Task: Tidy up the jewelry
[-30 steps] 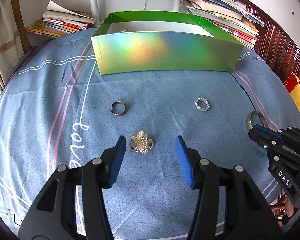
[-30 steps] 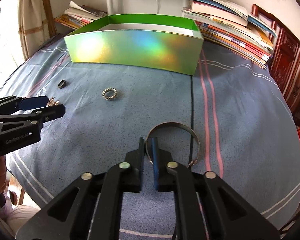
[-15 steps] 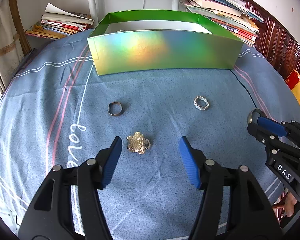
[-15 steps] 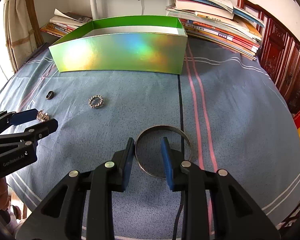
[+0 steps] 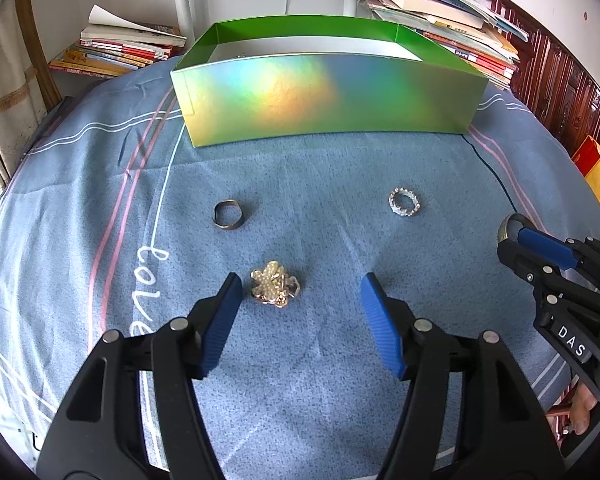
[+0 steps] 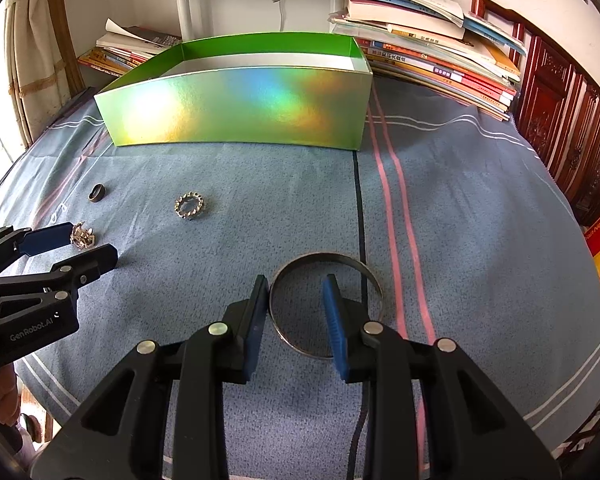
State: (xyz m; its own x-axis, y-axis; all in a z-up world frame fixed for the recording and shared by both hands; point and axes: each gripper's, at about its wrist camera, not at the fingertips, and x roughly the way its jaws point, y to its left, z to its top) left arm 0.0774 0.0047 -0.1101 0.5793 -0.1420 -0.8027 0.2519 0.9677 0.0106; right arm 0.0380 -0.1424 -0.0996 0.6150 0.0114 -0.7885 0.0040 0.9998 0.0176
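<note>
Lying between parted left gripper (image 5: pixel 301 286) pads — brooch (image 5: pixel 275 284), right gripper (image 6: pixel 296 287) parted, straddling bangle (image 6: pixel 326 258) rim

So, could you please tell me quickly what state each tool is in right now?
Left tool: open, holding nothing; the gold brooch lies between its fingers.
Right tool: open, holding nothing; straddling the bangle rim.

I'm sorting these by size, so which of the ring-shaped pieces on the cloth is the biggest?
The plain metal bangle by the right claw is far wider than the dark band ring and the crown-edged silver ring.
</note>
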